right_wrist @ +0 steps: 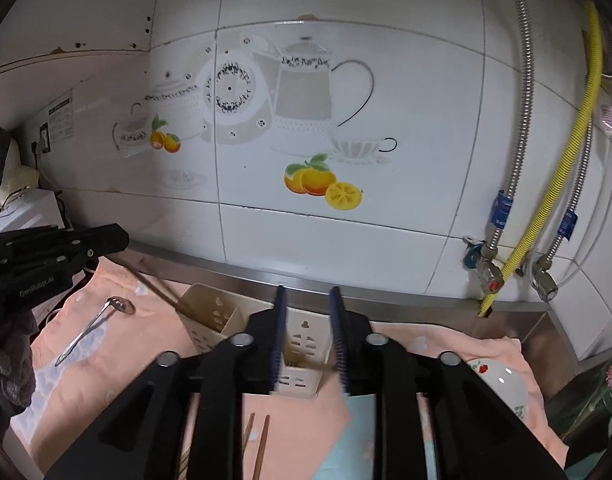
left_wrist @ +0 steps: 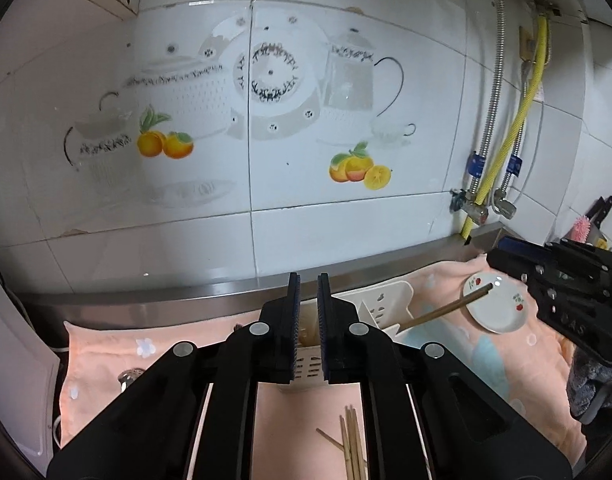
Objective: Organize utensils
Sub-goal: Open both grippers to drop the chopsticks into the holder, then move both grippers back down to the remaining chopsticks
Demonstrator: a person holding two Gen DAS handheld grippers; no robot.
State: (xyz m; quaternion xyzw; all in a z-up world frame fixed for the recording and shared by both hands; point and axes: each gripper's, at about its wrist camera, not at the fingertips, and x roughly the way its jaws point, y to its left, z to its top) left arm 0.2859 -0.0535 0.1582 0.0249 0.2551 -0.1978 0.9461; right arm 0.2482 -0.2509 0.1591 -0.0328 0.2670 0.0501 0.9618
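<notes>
Black jaws of the left gripper (left_wrist: 307, 320) stand a little apart with nothing between them. Behind them sits the cream plastic utensil caddy with cut-out slots (left_wrist: 382, 304), my landmark for every place given.

On the near side of that caddy, a bundle of thin wooden chopsticks (left_wrist: 352, 440) lies loose on the peach flowered cloth (left_wrist: 506, 360). One brown chopstick (left_wrist: 446, 308) leans out of the caddy toward the small white plate with red flowers (left_wrist: 494, 308), which rests to the caddy's right.

In the right wrist view, the right gripper (right_wrist: 308, 336) is spread wider and holds nothing. A small metal slotted spoon (right_wrist: 94, 324) lies to the caddy's left.

As I judge it, the sorting is barely begun: one stick is stowed, while the bundle and the spoon still wait.

Readable writing: "GenRobot.AI" on the left gripper's housing, seen from the right wrist. The wall notice is too small to read.
</notes>
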